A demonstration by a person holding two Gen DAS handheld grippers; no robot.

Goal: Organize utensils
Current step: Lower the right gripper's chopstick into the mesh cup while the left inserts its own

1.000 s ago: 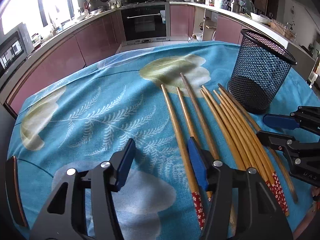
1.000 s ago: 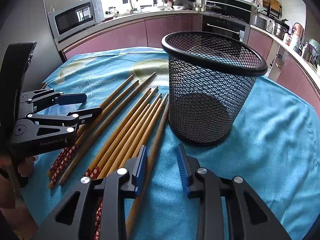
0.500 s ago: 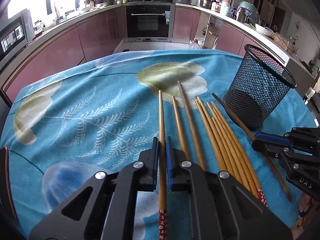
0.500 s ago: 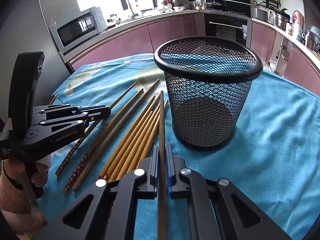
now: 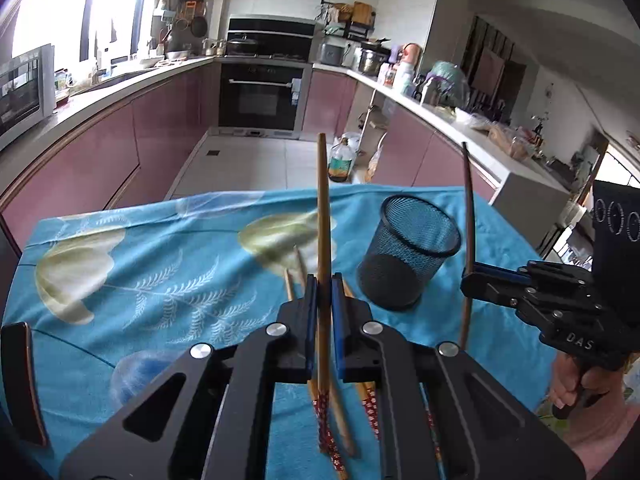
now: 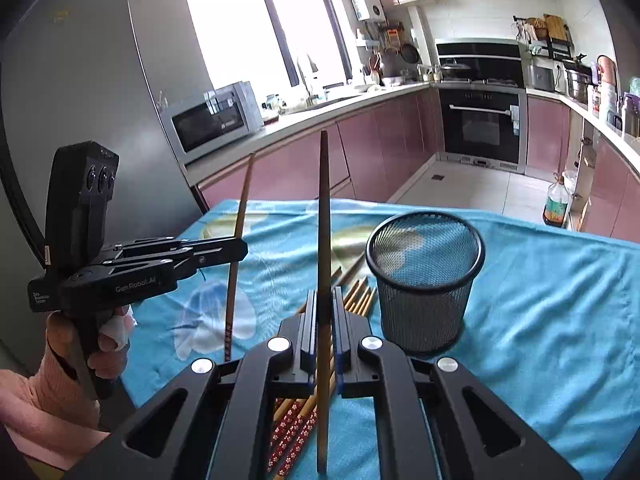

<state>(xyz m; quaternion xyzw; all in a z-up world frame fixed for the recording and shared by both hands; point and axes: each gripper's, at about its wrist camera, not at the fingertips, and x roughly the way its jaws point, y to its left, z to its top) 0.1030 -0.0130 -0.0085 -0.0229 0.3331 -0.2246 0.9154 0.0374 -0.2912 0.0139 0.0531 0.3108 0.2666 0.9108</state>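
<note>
My left gripper [image 5: 324,296] is shut on a wooden chopstick [image 5: 323,208] with a red patterned end, held up off the table. My right gripper [image 6: 323,308] is shut on a darker wooden chopstick [image 6: 324,216], also lifted and pointing up. Each gripper shows in the other's view: the right one [image 5: 466,276] with its chopstick [image 5: 469,216], the left one [image 6: 240,248] with its chopstick [image 6: 240,224]. The black mesh cup [image 5: 412,252] [image 6: 426,276] stands upright on the blue cloth. Several chopsticks [image 6: 356,296] [image 5: 296,264] lie on the cloth beside it.
The table carries a blue cloth with leaf prints [image 5: 160,280] [image 6: 540,312]. Kitchen counters, an oven [image 5: 264,92] and a microwave [image 6: 212,120] stand beyond the table. A bottle [image 5: 340,160] stands on the floor past the far edge.
Both grippers closed on a chopstick each about half a second ago and have since lifted them off the cloth, tilting the chopsticks upward.
</note>
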